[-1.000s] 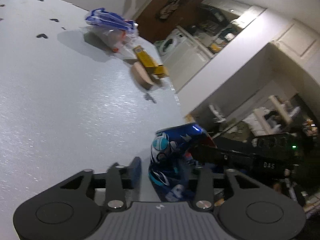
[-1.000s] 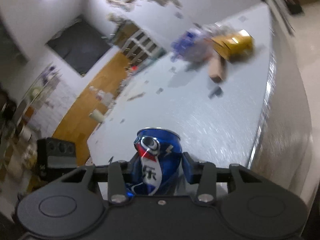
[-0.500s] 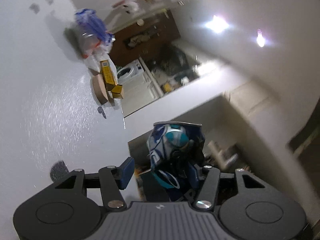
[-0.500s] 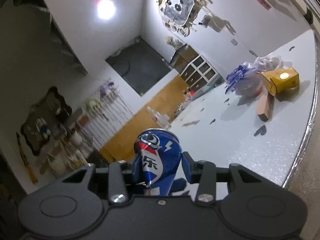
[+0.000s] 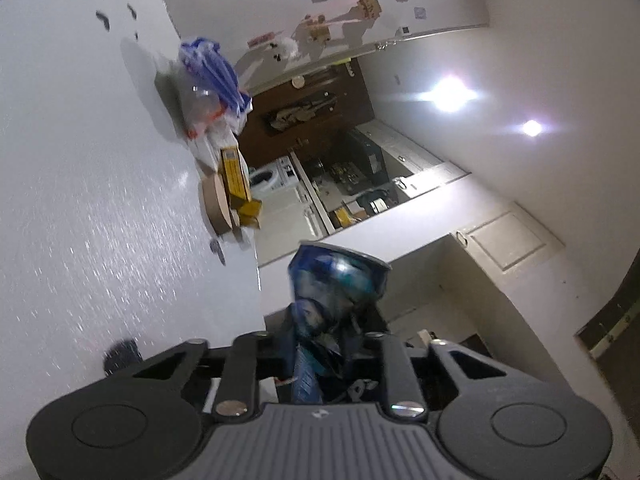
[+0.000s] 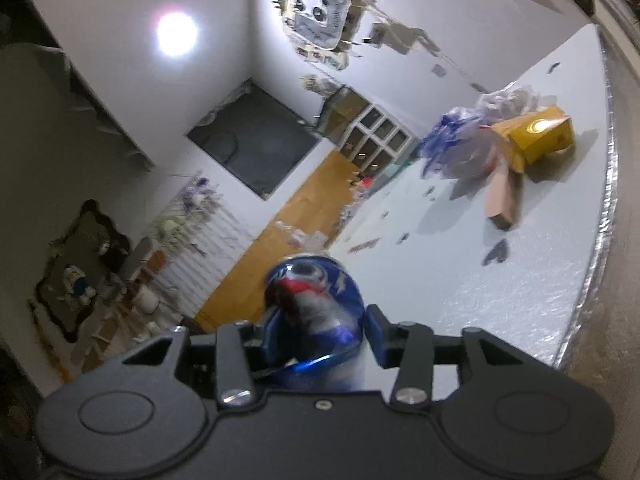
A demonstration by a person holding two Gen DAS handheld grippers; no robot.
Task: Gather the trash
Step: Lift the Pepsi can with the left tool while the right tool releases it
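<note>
A crushed blue can point(image 5: 336, 280) sticks out between the fingers of my left gripper point(image 5: 320, 352). The jaws are closing and the pads pinch its flattened lower part. It hangs just past the edge of the white table point(image 5: 80, 200). In the right wrist view a second blue can point(image 6: 312, 292) with a red and white logo sits blurred between the blue pads of my right gripper point(image 6: 318, 332). Those jaws are opening, and a small gap shows at the right pad.
Far along the table point(image 6: 540, 280) lie a clear and blue plastic bag point(image 5: 208, 80), a yellow box point(image 5: 234, 172) and a tan cardboard piece point(image 5: 214, 208). Small dark scraps point(image 6: 496, 256) dot the top. A silver edge strip point(image 6: 600, 240) rims it. Beyond are a kitchen and a wooden floor.
The left jaws have drawn in and squashed their can much thinner, and the left view has rolled. The right jaws have widened, and their can has gone blurred.
</note>
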